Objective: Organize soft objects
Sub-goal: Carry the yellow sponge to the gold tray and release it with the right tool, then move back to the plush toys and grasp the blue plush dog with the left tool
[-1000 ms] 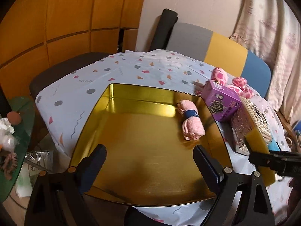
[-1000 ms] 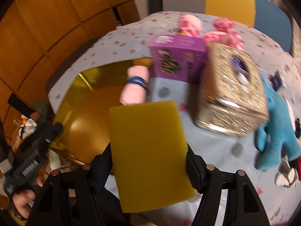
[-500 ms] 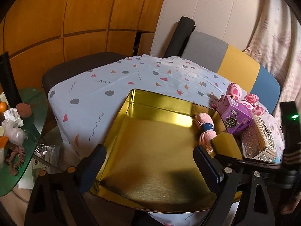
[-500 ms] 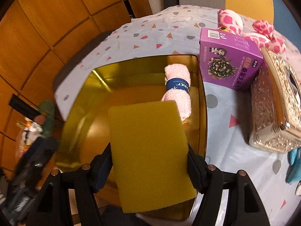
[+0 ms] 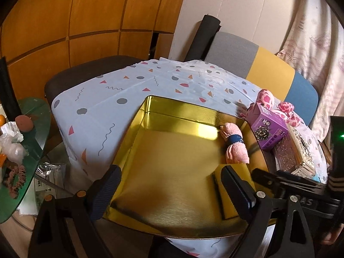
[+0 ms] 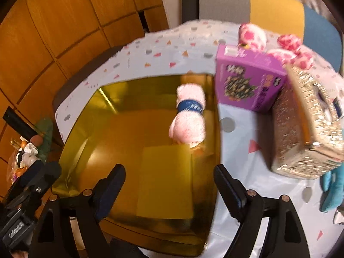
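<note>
A gold metal tray (image 5: 172, 118) (image 6: 90, 116) lies on the patterned tablecloth. In it lie a rolled pink towel with a blue band (image 5: 235, 145) (image 6: 189, 118) at the right wall and a yellow sponge (image 6: 165, 182) (image 5: 230, 197) flat in the near right corner. My right gripper (image 6: 169, 188) is open just above the sponge, not touching it. My left gripper (image 5: 171, 190) is open and empty over the tray's near edge. A pink spotted plush (image 5: 266, 99) (image 6: 253, 34) and a blue plush (image 6: 332, 185) lie right of the tray.
A purple box (image 5: 267, 129) (image 6: 249, 79) and a glittery gold tissue box (image 5: 296, 152) (image 6: 305, 124) stand right of the tray. A chair back (image 5: 258, 64) is behind the table. A green glass side table (image 5: 32, 133) with clutter is at left.
My right gripper carried the yellow sponge left over the tray, opened, and the sponge now lies in the tray. My left gripper drew back a little.
</note>
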`<action>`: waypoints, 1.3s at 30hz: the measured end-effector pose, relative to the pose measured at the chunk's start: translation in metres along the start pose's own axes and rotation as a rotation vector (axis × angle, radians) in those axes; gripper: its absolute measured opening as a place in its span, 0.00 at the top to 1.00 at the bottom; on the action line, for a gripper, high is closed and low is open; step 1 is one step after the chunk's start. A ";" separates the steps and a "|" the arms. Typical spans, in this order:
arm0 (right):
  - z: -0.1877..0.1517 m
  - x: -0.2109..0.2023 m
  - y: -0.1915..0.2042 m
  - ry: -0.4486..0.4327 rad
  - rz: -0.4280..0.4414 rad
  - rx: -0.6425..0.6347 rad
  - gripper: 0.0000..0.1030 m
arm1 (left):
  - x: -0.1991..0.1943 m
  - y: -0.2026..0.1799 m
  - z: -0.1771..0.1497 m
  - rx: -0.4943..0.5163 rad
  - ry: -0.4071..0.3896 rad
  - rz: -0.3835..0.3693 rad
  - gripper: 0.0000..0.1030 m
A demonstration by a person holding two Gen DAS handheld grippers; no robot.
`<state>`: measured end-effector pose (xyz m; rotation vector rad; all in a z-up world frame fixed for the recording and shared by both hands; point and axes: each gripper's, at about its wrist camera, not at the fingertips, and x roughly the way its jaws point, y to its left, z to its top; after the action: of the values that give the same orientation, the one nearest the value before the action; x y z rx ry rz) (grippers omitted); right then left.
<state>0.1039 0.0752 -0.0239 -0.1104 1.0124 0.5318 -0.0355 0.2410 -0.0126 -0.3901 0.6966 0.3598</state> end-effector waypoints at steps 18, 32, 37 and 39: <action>-0.041 -0.056 -0.035 -0.124 -0.080 -0.007 0.17 | -0.002 -0.032 -0.007 0.077 0.020 -0.077 0.09; -0.076 -0.116 -0.169 -0.152 -0.264 0.188 0.17 | -0.018 -0.112 -0.002 0.304 0.007 -0.242 0.09; -0.089 -0.142 -0.229 -0.173 -0.353 0.317 0.17 | -0.025 -0.162 -0.006 0.442 0.005 -0.330 0.09; -0.093 -0.151 -0.251 -0.183 -0.395 0.365 0.17 | -0.029 -0.185 -0.006 0.501 -0.001 -0.375 0.10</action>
<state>0.0874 -0.2291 0.0134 0.0624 0.8647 -0.0077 0.0218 0.0722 0.0443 -0.0381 0.6704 -0.1720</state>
